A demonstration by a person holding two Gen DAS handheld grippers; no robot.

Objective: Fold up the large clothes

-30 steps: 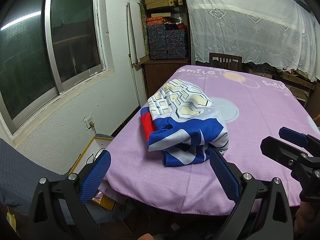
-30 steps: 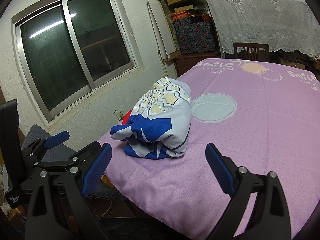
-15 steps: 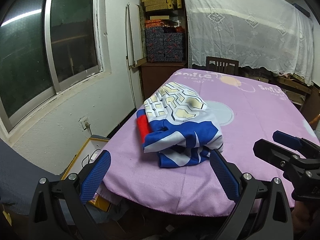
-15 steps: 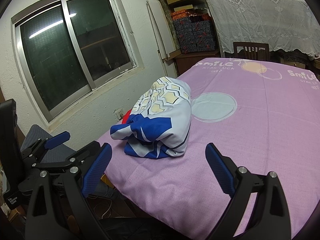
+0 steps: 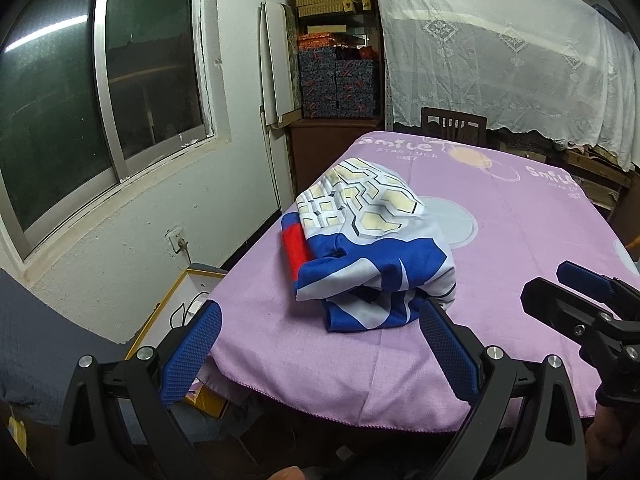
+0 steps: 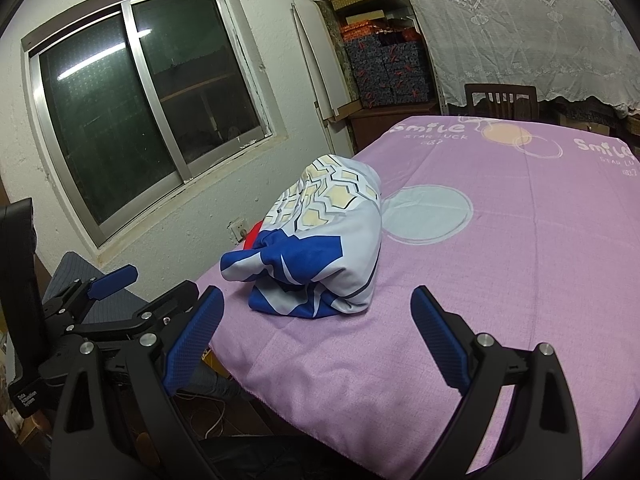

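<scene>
The folded garment [image 5: 372, 248], smooth blue, white and red fabric with cream hexagons, sits bundled near the purple tablecloth's [image 5: 520, 240] corner, just beyond both tongs. Left gripper [image 5: 316, 344] and right gripper [image 6: 316, 332] gape, empty.

You're looking at a smooth, faintly shiny cloth garment [image 5: 372, 248] lying on matt woven purple cloth [image 5: 520, 248]; the fingers [image 5: 192, 350] are showing knurled blue pads.

Dim indoor light with a cool cast — a ceiling tube glares in the dark window [image 6: 152, 116] — and fisheye bending blackens sharp frames' corners.
</scene>
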